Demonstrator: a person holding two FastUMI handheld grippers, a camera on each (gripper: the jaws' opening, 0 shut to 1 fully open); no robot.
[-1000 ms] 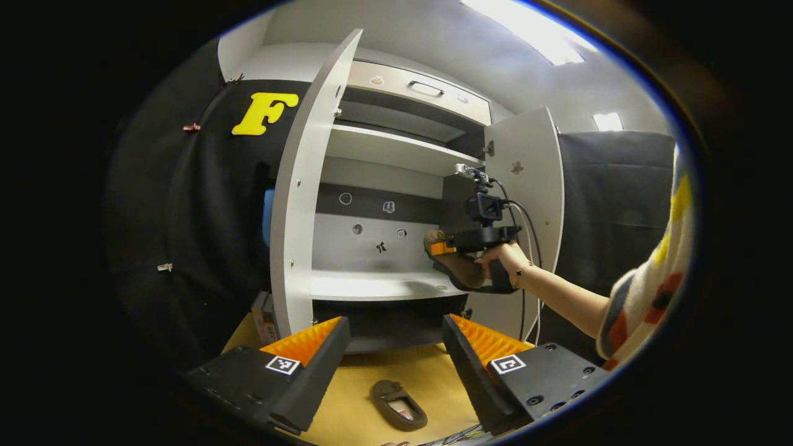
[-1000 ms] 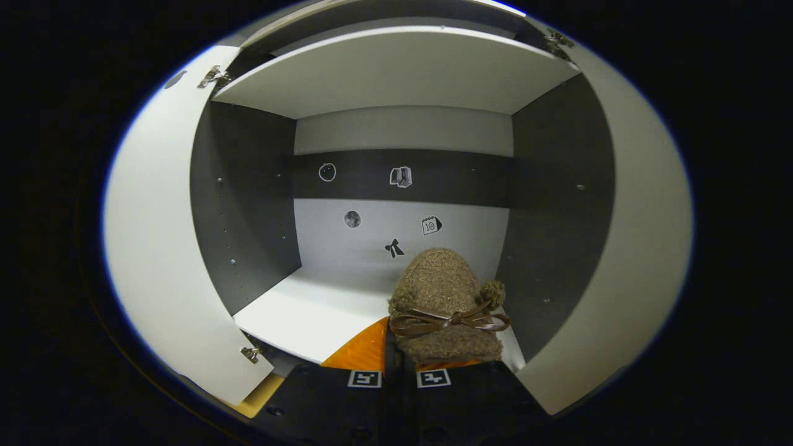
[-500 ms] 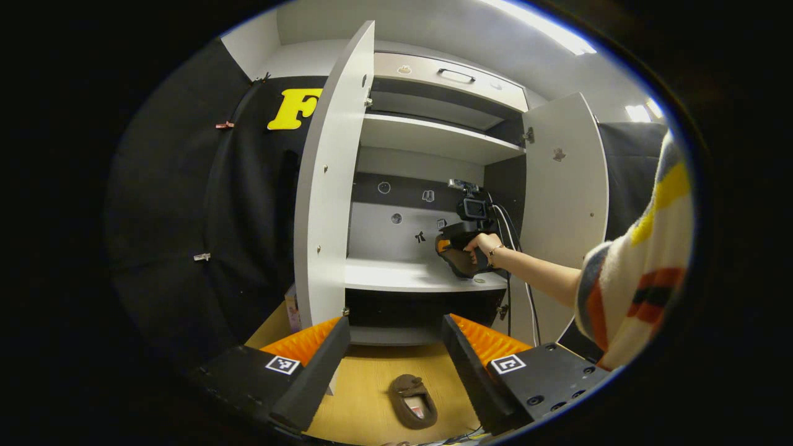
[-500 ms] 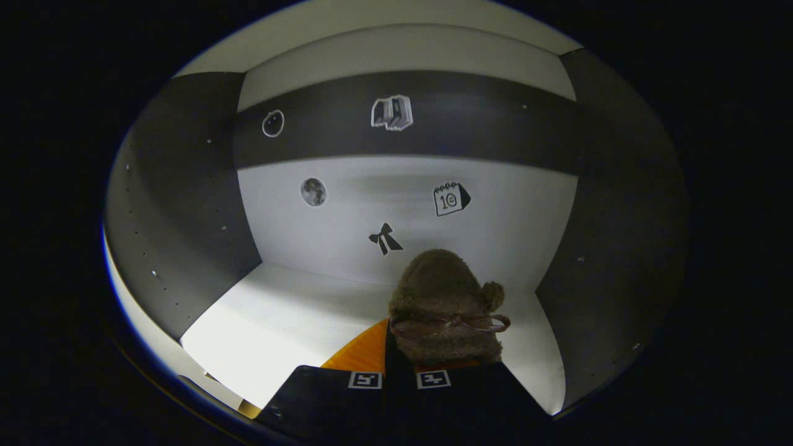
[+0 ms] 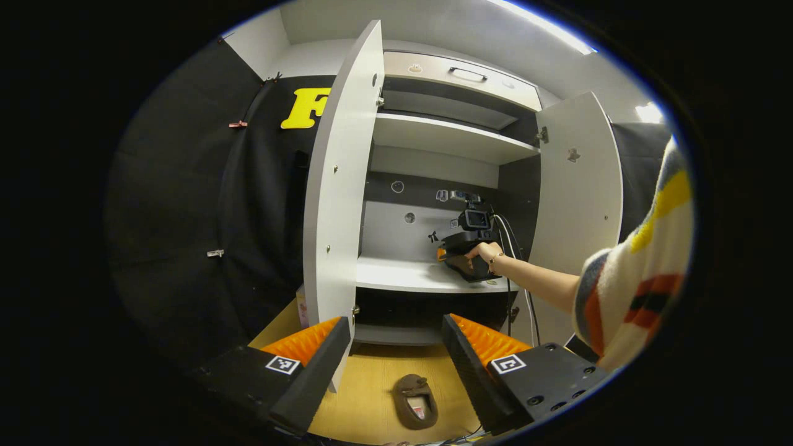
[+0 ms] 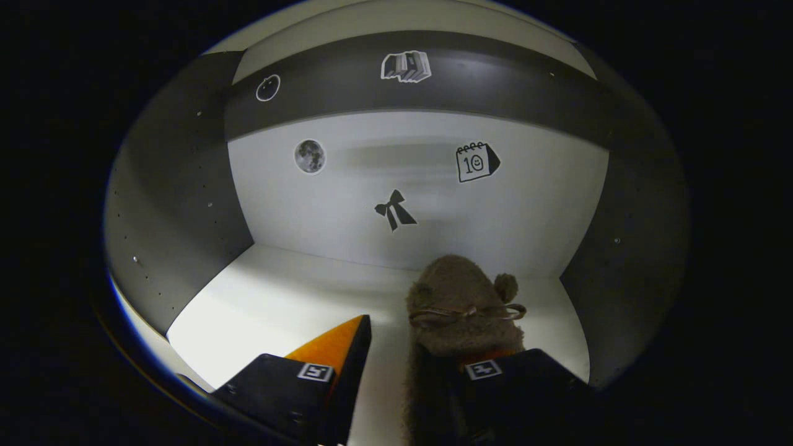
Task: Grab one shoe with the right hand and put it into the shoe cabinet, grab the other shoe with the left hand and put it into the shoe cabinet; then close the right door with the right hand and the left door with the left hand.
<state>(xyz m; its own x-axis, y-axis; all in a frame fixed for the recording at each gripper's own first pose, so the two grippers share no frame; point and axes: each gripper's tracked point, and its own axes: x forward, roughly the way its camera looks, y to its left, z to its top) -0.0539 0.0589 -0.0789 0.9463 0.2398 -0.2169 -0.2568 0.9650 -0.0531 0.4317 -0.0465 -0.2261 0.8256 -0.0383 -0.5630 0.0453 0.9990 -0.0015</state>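
Brown shoe [image 5: 414, 401] — floor [image 5: 372, 384], left view

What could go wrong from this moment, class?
1. The right tongs stand open, yet the fuzzy brown slipper sits against one finger, so withdrawing could drag it off the shelf.
2. The second slipper lies on the floor between the left tongs fingers, easy to nudge.
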